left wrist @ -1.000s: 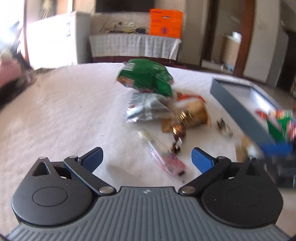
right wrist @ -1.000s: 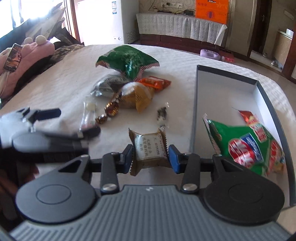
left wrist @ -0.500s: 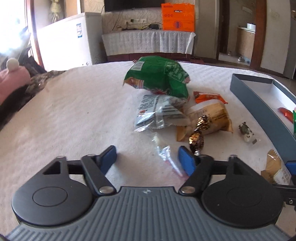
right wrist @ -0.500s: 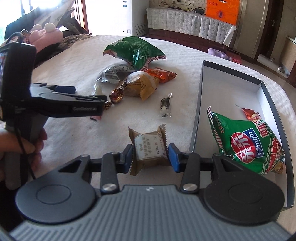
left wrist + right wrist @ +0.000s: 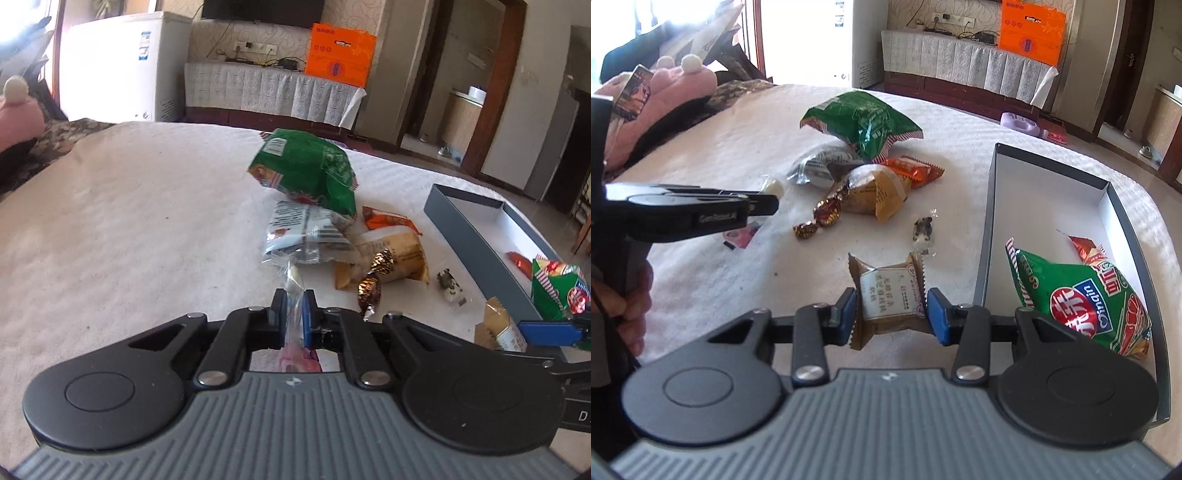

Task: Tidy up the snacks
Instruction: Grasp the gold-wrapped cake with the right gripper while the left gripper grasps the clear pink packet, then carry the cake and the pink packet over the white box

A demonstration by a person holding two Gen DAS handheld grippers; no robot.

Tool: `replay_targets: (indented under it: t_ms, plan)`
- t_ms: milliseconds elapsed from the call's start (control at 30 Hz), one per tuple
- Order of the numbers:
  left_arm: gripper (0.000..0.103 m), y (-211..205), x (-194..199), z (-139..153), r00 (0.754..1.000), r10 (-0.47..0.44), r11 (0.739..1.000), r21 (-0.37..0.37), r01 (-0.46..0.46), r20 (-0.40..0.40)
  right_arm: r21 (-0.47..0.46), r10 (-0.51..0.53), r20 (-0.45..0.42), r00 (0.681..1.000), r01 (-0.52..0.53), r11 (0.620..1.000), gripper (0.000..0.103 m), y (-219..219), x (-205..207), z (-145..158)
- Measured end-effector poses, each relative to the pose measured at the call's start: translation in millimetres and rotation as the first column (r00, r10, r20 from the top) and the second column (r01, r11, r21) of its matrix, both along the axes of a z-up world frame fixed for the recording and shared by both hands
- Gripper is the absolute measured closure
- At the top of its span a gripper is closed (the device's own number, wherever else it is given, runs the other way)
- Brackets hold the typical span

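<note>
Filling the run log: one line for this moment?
left gripper: shut on clear candy wrapper | right gripper: shut on brown pastry packet | box: beside

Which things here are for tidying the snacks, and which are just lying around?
For the job: left gripper, clear packet, right gripper, brown cake, box, green bag.
Lying about: pink plush, orange carton, fridge.

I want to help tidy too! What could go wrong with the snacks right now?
The left gripper pinches only the thin clear plastic candy wrapper, which might slip or tear. The right gripper grips the brown square pastry packet by its edges; it could drop short of the grey cardboard box.
</note>
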State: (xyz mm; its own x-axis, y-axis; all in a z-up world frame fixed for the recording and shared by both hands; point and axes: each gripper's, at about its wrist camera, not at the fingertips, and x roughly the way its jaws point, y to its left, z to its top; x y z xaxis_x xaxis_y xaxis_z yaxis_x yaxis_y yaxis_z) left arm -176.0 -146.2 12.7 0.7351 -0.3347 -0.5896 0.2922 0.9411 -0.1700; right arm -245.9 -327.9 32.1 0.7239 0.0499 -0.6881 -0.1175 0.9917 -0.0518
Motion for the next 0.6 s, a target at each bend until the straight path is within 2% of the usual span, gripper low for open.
replay_targets:
  t_ms: [67,133,267,433,600]
  plan:
    - [0.093,1.5,-1.5,2.3,1.000,0.000,1.000,0.004,0.000,0.008,0.011,0.001,0.011,1.000,-0.001,1.000,0.059,1.2,-0.5,2.5]
    - [0.093,-3.7,-5.3,5.5,0.999,-0.014,0.999,0.042,0.012,0.043,0.024,0.000,0.023,1.000,-0.001,1.000,0.059,1.0,-1.2,5.9]
    - [0.093,-9.9,-8.7,5.8,0.999,-0.014,0.997,0.082,0.010,0.051,0.050,-0.012,0.040,0.999,0.010,0.999,0.059,-0.9,-2.7,10.4]
    - [0.093,-20.4,-19.2,14.4,0.994,-0.046,0.991,0.127,0.033,0.100,0.096,-0.017,0.077,0.997,0.010,0.995,0.058,-2.2,-7.0,21.4]
    - [0.093,-24.3,-23.3,20.6,0.993,-0.053,0.989,0.141,0.037,0.108,0.103,-0.004,0.083,0.997,-0.004,0.995,0.058,0.9,-9.1,25.7]
